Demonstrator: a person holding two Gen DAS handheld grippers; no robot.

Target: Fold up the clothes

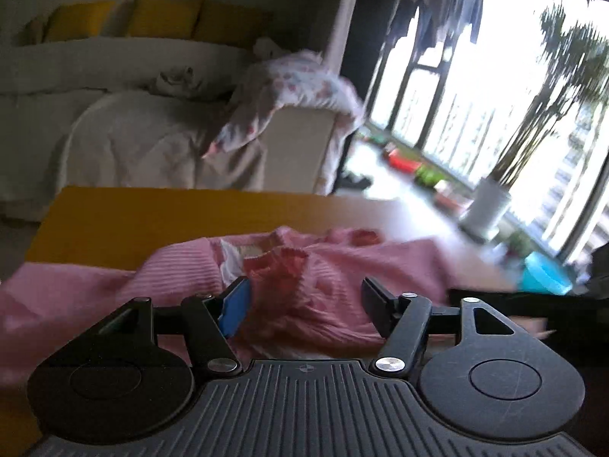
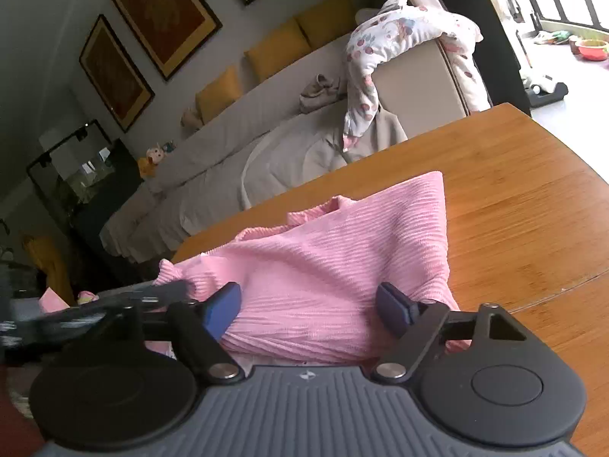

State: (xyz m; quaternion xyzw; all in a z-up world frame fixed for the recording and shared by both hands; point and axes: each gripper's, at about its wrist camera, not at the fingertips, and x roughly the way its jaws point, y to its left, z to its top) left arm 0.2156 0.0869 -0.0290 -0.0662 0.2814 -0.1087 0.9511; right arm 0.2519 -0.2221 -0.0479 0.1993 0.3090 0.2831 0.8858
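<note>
A pink ribbed garment (image 2: 323,266) is lying bunched on the wooden table (image 2: 533,209), its folds rising into a hump toward the near edge. In the right wrist view it is spreading directly ahead of and under the right gripper (image 2: 308,308), with the cloth filling the gap between the two blue fingers (image 2: 222,310). Those fingers are standing well apart, and neither pad is pressing the fabric, though the cloth is lying close against them.

In the left wrist view the same garment (image 1: 323,289) is sitting crumpled in front of the left gripper (image 1: 304,304), its frilled neckline and a white label showing just beyond the tips. The left fingers (image 1: 234,310) are standing partly apart, with the fabric lying between and below them; whether they are touching it cannot be told through the blur.

Beyond the table a beige sofa (image 2: 266,122) with yellow cushions is carrying a floral printed garment (image 2: 399,38) draped over its arm.
</note>
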